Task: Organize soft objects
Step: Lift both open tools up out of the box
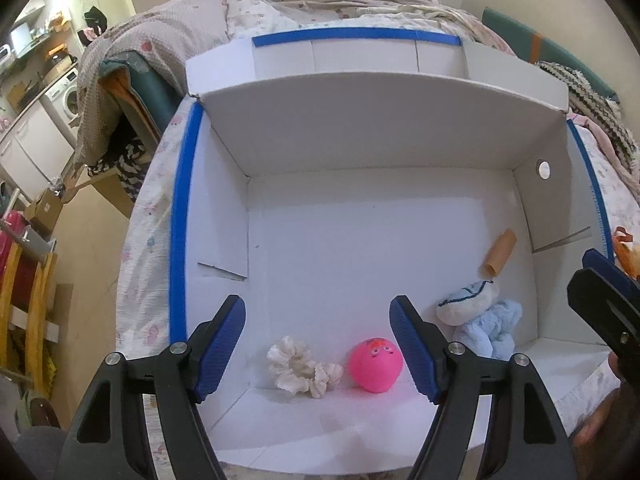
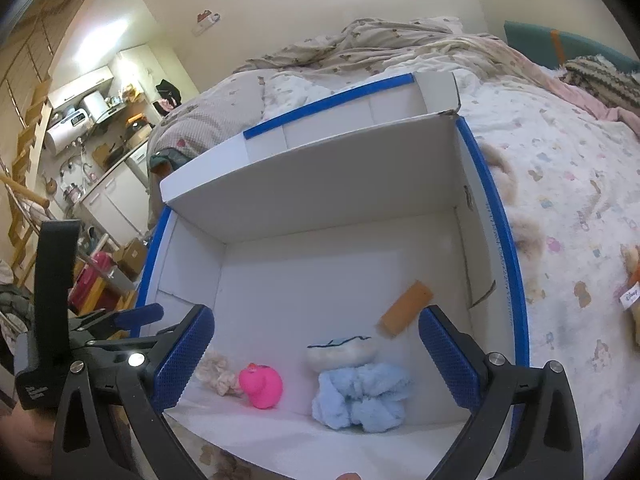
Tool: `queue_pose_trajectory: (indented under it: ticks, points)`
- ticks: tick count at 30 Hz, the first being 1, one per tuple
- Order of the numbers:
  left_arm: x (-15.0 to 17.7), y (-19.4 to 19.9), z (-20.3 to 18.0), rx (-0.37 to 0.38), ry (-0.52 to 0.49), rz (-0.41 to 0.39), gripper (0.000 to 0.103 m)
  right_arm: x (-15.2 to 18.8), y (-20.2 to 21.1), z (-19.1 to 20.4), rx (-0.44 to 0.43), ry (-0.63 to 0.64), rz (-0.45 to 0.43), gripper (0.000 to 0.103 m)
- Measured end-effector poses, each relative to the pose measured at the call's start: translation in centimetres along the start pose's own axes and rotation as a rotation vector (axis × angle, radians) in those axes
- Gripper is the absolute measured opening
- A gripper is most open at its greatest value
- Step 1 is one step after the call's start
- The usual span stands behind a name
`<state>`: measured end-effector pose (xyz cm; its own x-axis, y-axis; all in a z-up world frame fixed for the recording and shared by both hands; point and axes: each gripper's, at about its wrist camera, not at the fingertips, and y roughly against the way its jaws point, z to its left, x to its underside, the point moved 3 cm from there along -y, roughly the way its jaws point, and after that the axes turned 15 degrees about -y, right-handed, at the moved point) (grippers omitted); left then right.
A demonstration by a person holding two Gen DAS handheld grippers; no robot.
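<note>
Left gripper jaws spread wide, nothing between, right gripper likewise agape and empty, both held side by side

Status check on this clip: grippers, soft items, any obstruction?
Left gripper open, empty. Right gripper open, empty. Pink ball, white scrunchie, blue scrunchie in white box. Nothing blocking.

Both grippers are the same build: black plastic arms with triangular cutouts, round silver bolts at the pivots, and chunky blue finger pads. On the right gripper the pads have a fine diamond-grid texture. The left gripper has pads that look ribbed. A bit of bare skin shows at the picture edges behind both handles.
</note>
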<state>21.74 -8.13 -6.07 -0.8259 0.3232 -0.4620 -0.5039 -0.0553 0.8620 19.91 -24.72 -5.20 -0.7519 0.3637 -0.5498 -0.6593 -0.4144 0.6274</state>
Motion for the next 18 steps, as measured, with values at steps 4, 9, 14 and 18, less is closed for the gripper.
queue_pose_trajectory:
  ticks: [4,9,14,18]
  points:
    - [0.4,0.5,0.8,0.003,0.006,-0.019,0.072,0.3,0.4,0.0,0.003,-0.003,-0.004,0.103]
    - [1.3,1.6,1.2,0.021,0.025,-0.025,0.072,0.7,1.1,-0.1,0.012,-0.003,-0.01,0.103]
    - [2.8,2.5,2.1,0.04,0.041,-0.03,0.072,1.2,2.3,-0.6,0.003,-0.035,-0.017,0.103]
    - [4.2,3.5,2.9,0.047,0.053,-0.042,0.072,1.9,3.2,-0.4,-0.004,-0.028,-0.015,0.103]
